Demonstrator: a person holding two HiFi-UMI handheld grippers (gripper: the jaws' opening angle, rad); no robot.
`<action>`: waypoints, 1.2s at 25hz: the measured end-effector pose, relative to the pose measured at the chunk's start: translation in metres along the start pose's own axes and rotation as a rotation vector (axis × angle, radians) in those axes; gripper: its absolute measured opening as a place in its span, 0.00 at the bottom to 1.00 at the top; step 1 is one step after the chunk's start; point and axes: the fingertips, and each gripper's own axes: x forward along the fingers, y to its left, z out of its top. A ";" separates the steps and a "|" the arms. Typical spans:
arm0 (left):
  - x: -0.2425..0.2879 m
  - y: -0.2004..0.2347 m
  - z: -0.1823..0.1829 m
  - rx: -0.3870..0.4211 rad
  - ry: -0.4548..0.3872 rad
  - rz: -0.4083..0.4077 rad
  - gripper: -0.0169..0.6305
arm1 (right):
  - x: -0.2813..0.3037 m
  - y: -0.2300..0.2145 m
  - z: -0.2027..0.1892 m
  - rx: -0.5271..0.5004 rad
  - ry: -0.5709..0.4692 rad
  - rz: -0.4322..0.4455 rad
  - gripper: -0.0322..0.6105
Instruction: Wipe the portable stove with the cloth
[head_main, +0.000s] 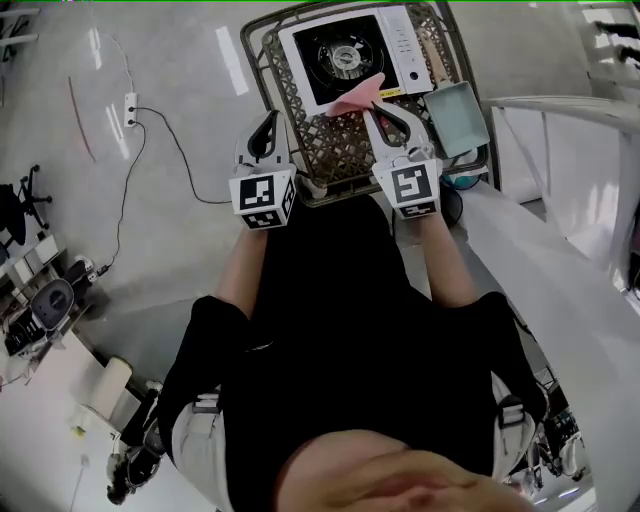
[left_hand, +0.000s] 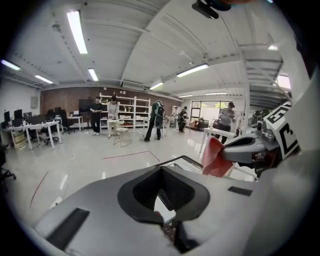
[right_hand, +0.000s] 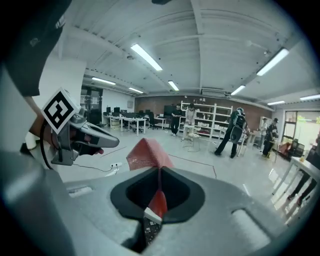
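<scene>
- Standing over the stove (head_main: 345, 55), a person in a black top holds both forearms out towards it, a gripper in each hand.
- Left gripper (head_main: 270, 118): near side of the stove, off its left corner, above the rack (head_main: 340, 155). Its jaws are closed tip to tip with nothing between them.
- Right gripper (head_main: 374, 110): near side of the stove, towards its right corner, level with the left one and well apart from it. Its jaws are clamped on the cloth (head_main: 358, 97).
- The cloth is pink and sticks out past the jaw tips in a bunched peak, lying over the stove's near edge. Whether it touches the stove top I cannot tell.
- The stove is white with a round black burner in a black square, and its controls run down its right side. It sits on the wire rack, filling the far half.
- A grey-green tray (head_main: 455, 115) lies just right of the stove, at the rack's edge.
- Left of the stove, well apart on the pale floor, a power strip (head_main: 130, 108) trails a black cable.
- Far beyond the stove, several people (left_hand: 114, 115) stand by white shelves (left_hand: 132, 112) under strip lights.
</scene>
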 end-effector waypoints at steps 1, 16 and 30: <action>0.006 0.002 -0.005 -0.036 0.008 0.023 0.02 | 0.007 -0.006 -0.006 -0.005 0.010 0.018 0.08; 0.024 0.041 -0.092 -0.119 0.182 0.100 0.02 | 0.097 0.063 -0.088 0.054 0.199 0.230 0.08; 0.039 0.044 -0.134 -0.186 0.227 0.088 0.02 | 0.148 0.103 -0.157 -0.092 0.381 0.274 0.08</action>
